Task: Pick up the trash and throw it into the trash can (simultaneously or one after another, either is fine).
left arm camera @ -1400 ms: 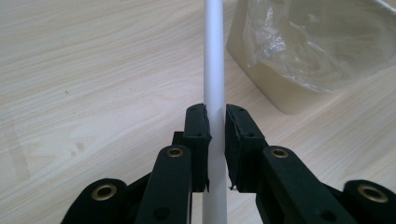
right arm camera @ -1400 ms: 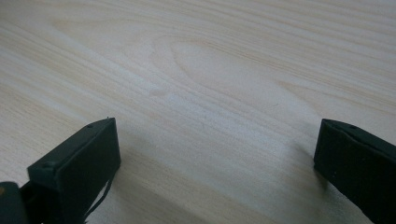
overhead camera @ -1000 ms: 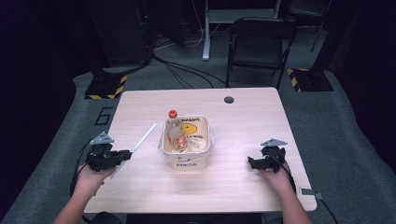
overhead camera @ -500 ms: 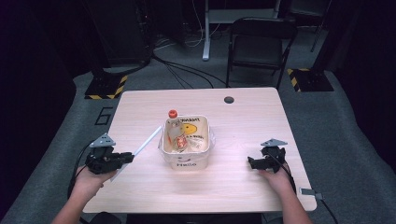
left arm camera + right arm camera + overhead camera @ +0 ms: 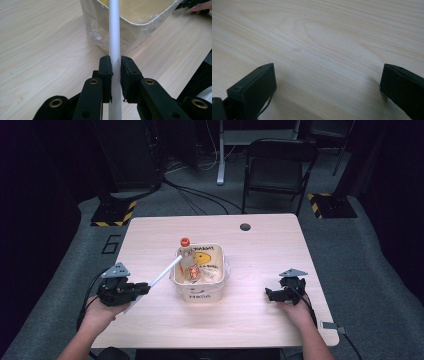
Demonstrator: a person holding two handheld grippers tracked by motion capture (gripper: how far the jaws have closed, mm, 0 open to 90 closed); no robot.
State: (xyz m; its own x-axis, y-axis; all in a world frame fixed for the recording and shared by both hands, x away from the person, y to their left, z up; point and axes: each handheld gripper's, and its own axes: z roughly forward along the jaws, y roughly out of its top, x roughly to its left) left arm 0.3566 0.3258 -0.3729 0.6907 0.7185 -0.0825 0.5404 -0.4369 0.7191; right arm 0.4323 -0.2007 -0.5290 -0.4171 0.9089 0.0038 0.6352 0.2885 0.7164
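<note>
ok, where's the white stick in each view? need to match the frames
High view: the white stick lies left of centre, slanting from the left hand-held gripper up to the rim of the bin.
Left gripper view: the stick runs up the middle, clamped between the jaws.
Right gripper view: not in it; bare table between open jaws.
Shared landmark: the plastic-lined bin, and the wood tabletop.

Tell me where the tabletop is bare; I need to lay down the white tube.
Bare wood lies between the bin and the right claw, and across the far strip around the cable hole. Left of the bin it is crowded: the white tube in the left claw slants to the rim.
</note>
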